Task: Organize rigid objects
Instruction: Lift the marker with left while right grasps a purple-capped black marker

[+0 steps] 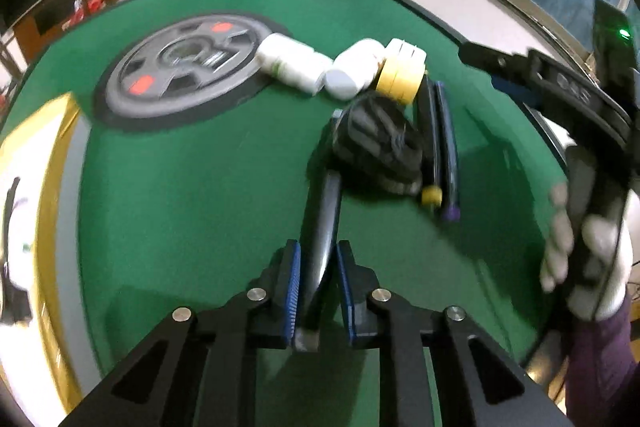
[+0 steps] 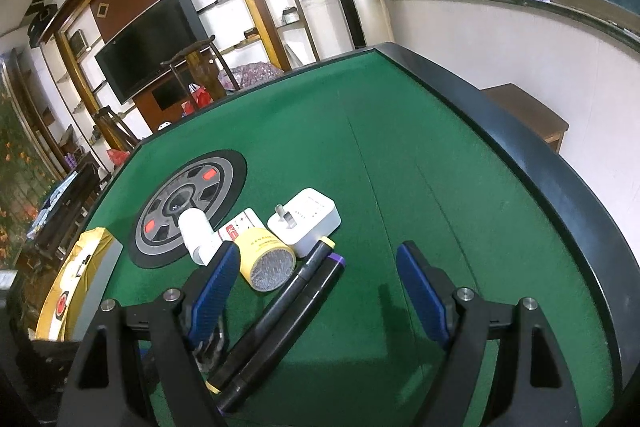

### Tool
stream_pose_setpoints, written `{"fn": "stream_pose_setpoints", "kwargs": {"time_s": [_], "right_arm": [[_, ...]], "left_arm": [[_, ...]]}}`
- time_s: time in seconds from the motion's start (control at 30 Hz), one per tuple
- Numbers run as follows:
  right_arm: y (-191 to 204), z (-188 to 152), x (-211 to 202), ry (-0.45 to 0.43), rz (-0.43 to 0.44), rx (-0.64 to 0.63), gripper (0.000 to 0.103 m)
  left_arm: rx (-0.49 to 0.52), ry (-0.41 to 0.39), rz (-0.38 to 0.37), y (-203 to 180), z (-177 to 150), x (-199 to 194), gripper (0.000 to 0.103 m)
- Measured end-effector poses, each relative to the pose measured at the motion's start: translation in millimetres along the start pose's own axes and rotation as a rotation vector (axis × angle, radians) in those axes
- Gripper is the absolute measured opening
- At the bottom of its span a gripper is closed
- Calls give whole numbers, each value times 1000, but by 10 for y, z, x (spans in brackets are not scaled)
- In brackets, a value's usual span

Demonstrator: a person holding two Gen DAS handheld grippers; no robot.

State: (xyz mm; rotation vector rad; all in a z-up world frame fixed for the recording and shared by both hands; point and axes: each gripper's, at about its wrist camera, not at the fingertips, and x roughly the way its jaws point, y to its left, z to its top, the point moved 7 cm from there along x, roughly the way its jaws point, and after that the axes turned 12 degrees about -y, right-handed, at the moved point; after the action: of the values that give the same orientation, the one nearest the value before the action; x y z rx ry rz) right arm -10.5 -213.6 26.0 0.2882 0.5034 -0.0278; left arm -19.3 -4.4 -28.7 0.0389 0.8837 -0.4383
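Your left gripper (image 1: 318, 279) has its jaws clamped on the handle of a dark brush (image 1: 374, 143) — the blue pads press the grey handle from both sides, and the bristled head lies ahead on the green table (image 1: 200, 187). Your right gripper (image 2: 316, 287) holds nothing; its jaws stand spread wide above the felt, and in the left wrist view a white-gloved hand (image 1: 580, 259) grips its black frame at the right edge. Just beside the brush head, on its right, two dark markers (image 1: 438, 143) lie parallel and touching, one capped yellow, the other purple. Beyond the brush a yellow tape roll (image 1: 402, 71) lies on its side, touching a white plug adapter (image 1: 352, 69); to the left of that a white bottle (image 1: 290, 63) lies on its side with one end against a grey weight plate (image 1: 180, 71). The plate sits flat on a black round mat. From the right wrist view a small white and red box (image 2: 236, 227) shows between the bottle and the tape roll. At the table's left edge a gold and white box (image 1: 36, 195) is in view, blurred. The left wrist view is motion-blurred throughout, so finer detail on the brush cannot be told.
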Motion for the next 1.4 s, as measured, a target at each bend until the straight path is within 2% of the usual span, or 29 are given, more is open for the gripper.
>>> {"fn": "stream_pose_setpoints", "kwargs": {"time_s": [0.1,0.17,0.23,0.3,0.37,0.4,0.43,0.47,0.5,0.53,0.57,0.73,0.8,0.83,0.9,1.0,1.07,1.23,1.4], "right_arm": [[15,-20,21,15,2,-4,80],[20,-33,31,20,1,-9,80],[23,-42,30,21,-7,-18,80],[18,-39,28,15,-15,-24,80],[11,-41,36,14,-28,-29,80],[3,-46,48,18,-32,-30,80],[-11,-59,67,27,-40,-30,80],[-25,-66,81,32,-44,-29,80],[-44,-76,97,39,-48,-25,80],[-69,-86,118,48,-51,-16,80],[-83,-91,131,52,-52,-10,80],[-177,-120,161,70,-64,30,80],[-179,-121,161,72,-50,41,80],[-159,-129,160,84,-16,57,80],[-143,-163,130,109,11,71,80],[-149,-292,54,157,-13,67,80],[-130,-394,48,201,-46,45,80],[97,-422,60,220,-68,-33,80],[277,-499,146,250,-139,-167,76]], "left_arm": [[-15,16,-18,-32,-87,-38,18],[-6,1,0,-65,-29,2,25],[6,-16,9,-143,49,91,46],[40,-47,29,-212,126,210,53],[88,-79,66,-275,176,289,52],[93,-84,70,-277,190,302,50],[85,-90,64,-275,189,280,30],[65,-85,48,-250,180,243,16],[38,-76,23,-220,170,224,14],[-13,-68,-16,-166,148,168,14],[-34,-71,-23,-120,134,118,14],[-101,-157,-69,36,94,-334,14],[-130,-193,-109,66,70,-535,14],[-142,-211,-121,91,51,-647,14],[-150,-242,-130,139,28,-821,14],[-165,-271,-133,244,-49,-1007,14],[-187,-277,-155,287,-72,-1046,14],[-212,-301,-179,327,-114,-1106,14],[-194,-337,-161,395,-171,-1294,14]]}}
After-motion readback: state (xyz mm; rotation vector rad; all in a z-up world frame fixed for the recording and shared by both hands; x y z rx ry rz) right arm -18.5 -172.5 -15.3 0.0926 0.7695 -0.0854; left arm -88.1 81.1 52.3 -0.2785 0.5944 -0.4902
